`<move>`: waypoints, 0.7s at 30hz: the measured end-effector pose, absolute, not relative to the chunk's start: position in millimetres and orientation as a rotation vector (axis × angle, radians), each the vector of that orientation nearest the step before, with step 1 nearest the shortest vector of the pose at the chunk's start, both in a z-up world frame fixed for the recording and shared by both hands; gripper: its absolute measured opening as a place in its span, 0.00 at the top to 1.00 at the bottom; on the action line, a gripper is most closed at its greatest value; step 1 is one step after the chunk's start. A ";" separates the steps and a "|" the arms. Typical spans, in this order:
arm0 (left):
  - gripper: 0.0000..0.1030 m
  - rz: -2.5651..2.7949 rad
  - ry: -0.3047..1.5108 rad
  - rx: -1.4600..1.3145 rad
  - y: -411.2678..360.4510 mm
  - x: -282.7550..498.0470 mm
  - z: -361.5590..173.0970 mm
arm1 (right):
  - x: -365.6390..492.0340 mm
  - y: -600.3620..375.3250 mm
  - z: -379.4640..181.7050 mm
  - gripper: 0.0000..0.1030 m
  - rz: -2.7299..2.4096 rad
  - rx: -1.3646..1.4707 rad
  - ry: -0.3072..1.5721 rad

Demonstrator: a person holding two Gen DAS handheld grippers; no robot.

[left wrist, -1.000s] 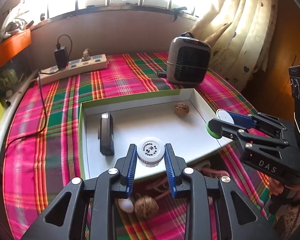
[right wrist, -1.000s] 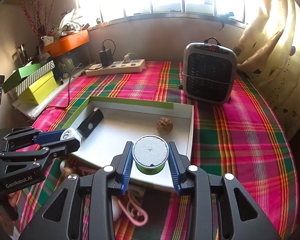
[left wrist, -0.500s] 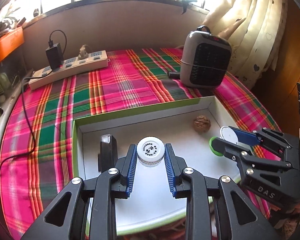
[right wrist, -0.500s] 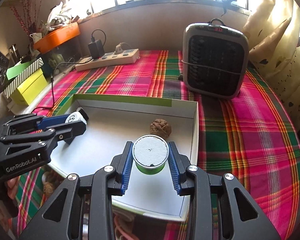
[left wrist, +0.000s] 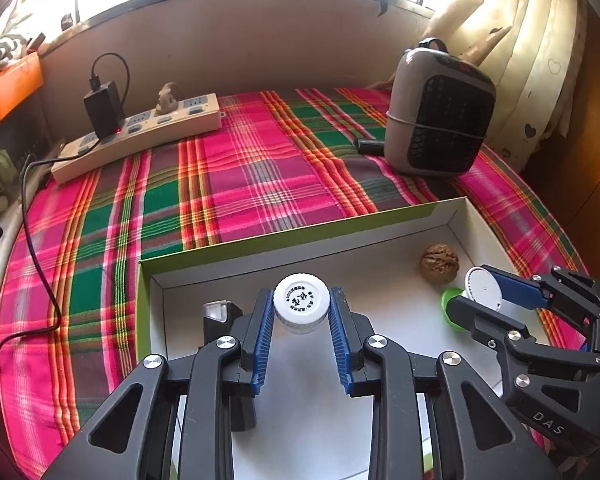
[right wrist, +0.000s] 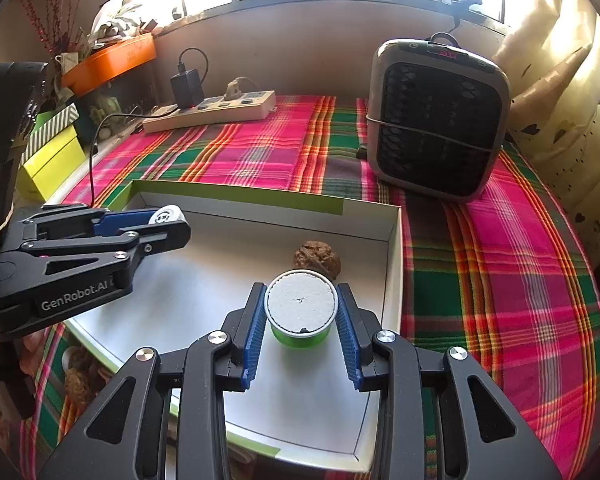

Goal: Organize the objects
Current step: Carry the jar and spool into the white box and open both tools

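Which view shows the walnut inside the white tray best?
The left wrist view: the walnut lies whole and unobstructed near the tray's far right corner. In the right wrist view the walnut is partly hidden behind the green cup gripped in the right claw, so only its upper part shows.

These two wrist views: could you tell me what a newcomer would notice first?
Each gripper grips a small container over the white box: the left gripper a white-capped bottle, the right gripper a green cup. A walnut lies inside; a grey heater stands behind on the plaid cloth.
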State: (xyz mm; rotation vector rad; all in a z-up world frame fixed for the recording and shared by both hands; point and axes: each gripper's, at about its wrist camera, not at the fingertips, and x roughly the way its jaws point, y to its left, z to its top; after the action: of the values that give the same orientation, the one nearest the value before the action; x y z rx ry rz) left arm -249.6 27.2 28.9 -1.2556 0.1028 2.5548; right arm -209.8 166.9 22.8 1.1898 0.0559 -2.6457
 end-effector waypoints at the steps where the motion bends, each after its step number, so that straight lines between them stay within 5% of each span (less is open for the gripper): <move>1: 0.75 2.554 0.101 -1.261 26.9 -250.7 27.5 | -210.2 167.0 22.3 0.66 -2.645 1.192 0.055; 21: 0.75 2.550 0.112 -1.280 28.7 -256.1 18.7 | -214.6 165.4 18.6 0.66 -2.656 1.190 0.077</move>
State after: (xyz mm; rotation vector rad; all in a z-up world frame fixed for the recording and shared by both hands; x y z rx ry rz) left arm -256.1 28.7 18.7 -1.2801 0.1124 2.5497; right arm -214.6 165.4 18.6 1.1901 0.0766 -2.6562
